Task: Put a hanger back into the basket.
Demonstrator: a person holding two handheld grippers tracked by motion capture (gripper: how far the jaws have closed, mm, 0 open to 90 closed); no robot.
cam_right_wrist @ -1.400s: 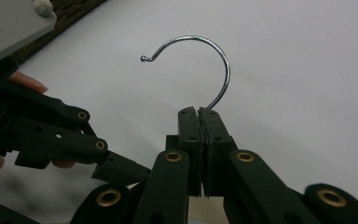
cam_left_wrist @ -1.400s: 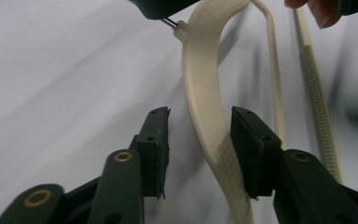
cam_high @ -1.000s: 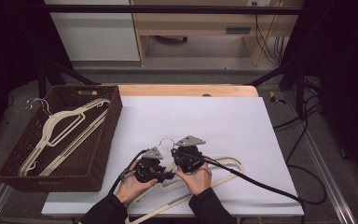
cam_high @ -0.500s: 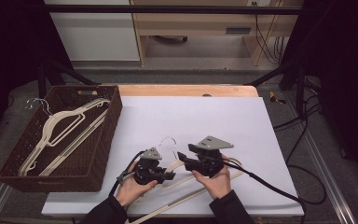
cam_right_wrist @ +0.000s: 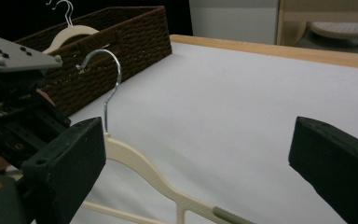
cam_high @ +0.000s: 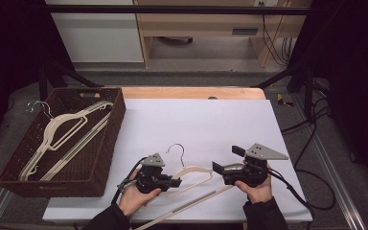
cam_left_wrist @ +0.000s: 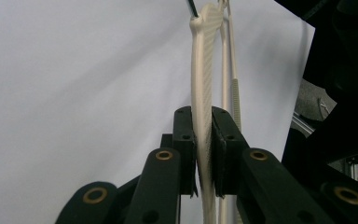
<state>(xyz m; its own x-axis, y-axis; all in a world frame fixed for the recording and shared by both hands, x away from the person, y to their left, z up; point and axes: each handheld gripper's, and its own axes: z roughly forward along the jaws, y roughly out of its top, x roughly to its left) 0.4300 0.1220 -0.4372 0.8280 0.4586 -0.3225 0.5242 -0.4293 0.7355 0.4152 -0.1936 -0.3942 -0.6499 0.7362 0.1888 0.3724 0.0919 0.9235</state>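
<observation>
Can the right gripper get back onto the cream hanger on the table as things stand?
Probably yes. The right gripper has just opened, nothing between its jaws, and the cream hanger lies right beside it on bare table. The left gripper, shut on the hanger's other arm, leaves that side free.

Light falls from above on the white desk, bright and even, shadows faint beneath the hanger. Past 9 and 3 o'clock the high view drops to near black. In the left gripper view the near tongs sit soft, slightly blurred. In the right gripper view the basket at 11 o'clock is dim and grainy.
</observation>
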